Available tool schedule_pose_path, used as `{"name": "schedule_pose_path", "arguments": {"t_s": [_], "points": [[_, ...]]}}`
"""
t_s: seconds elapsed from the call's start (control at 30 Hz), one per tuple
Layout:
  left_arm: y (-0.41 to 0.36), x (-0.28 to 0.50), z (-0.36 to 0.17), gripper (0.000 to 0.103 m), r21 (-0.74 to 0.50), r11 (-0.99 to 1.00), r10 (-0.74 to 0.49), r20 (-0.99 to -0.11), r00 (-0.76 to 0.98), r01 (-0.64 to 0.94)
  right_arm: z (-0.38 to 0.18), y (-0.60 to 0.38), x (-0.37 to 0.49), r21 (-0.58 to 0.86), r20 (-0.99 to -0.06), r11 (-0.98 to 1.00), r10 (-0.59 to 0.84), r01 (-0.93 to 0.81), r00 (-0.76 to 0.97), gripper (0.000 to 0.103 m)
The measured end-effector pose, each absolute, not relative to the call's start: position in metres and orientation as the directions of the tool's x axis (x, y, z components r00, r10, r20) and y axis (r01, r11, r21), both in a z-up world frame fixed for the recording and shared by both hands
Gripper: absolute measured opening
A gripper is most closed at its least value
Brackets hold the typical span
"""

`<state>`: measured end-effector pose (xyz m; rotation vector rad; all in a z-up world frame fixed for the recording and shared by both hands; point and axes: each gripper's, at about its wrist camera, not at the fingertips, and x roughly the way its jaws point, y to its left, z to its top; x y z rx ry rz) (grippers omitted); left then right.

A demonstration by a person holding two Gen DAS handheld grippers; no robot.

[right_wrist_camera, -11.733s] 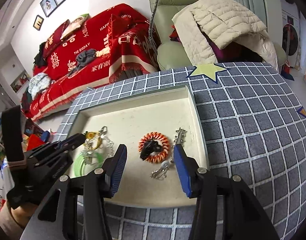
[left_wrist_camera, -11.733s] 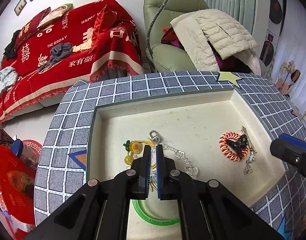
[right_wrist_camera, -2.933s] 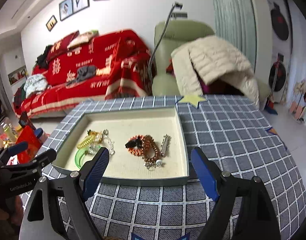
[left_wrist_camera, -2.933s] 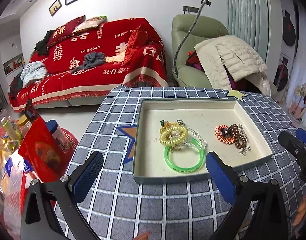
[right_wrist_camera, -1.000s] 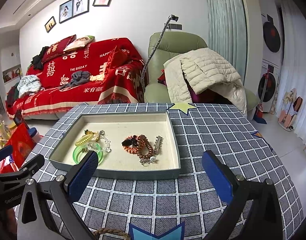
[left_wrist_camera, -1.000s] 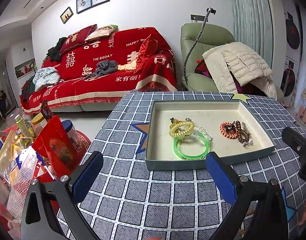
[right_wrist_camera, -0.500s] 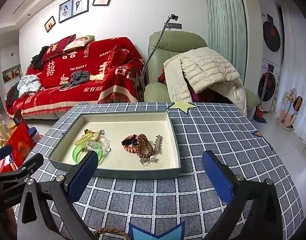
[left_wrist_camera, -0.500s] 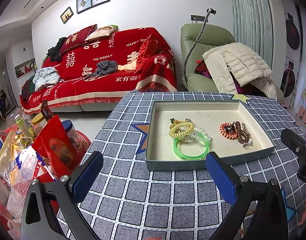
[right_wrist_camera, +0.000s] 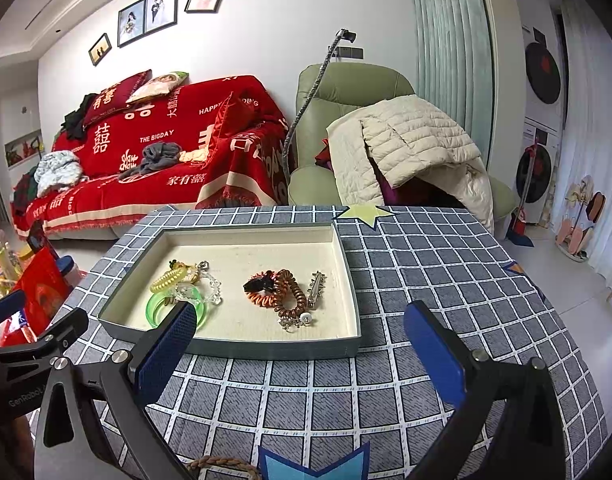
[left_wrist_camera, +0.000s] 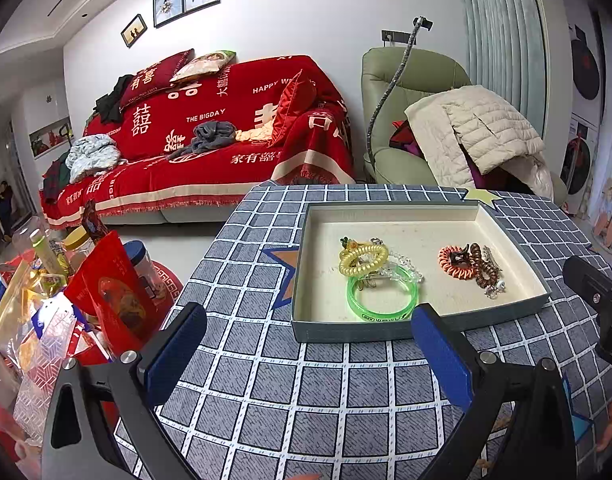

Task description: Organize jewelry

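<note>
Through my left wrist camera, my left hand-held gripper (left_wrist_camera: 308,354) hangs over the near part of the bench (left_wrist_camera: 346,408) with its blue, ribbed pads spread wide and nothing between them. The bench wears a grey woven cloth crossed by white grid lines, with an orange star patch beside the tray (left_wrist_camera: 326,330). That tray is a shallow rectangular box, grey outside and lined in matte cream. On its left side lies a translucent green bangle (left_wrist_camera: 382,296), smooth and round, with a yellow coiled hair tie (left_wrist_camera: 363,255) and a clear beaded chain (left_wrist_camera: 406,266) touching it; on the right sit an orange coiled tie (left_wrist_camera: 452,261) and a brown spiral tie (left_wrist_camera: 482,266), side by side. Beyond are a sofa under a red throw (left_wrist_camera: 209,148) and a green armchair (left_wrist_camera: 398,116) carrying a quilted cream jacket (left_wrist_camera: 474,128); crinkly snack bags (left_wrist_camera: 105,292) crowd the left edge. Through my right wrist camera, my right hand-held gripper (right_wrist_camera: 301,350) is likewise spread apart and empty, short of the tray's (right_wrist_camera: 265,348) front wall. Here the green bangle (right_wrist_camera: 155,306) is partly hidden by my left pad, the brown spiral tie (right_wrist_camera: 289,294) overlaps the orange one (right_wrist_camera: 259,294), and a spiky silver clip (right_wrist_camera: 316,286) lies just beside them. A pale star patch (right_wrist_camera: 364,214) marks the cloth behind the tray, and framed photos (right_wrist_camera: 145,14) hang on the white wall.
</note>
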<state>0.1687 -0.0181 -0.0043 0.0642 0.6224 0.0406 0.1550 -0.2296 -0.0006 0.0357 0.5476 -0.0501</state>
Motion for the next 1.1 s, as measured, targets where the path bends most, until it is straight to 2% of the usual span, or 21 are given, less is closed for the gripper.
{"name": "schedule_pose_path", "arguments": {"t_s": [1.1], "points": [[-0.0203,0.1684,-0.0012,0.103,0.074,0.997,0.058,-0.578,0.814,-0.018,0.002,-0.2313,0.1545,0.02,-0.52,0.998,-0.04,0.06,0.854,0.103]]}}
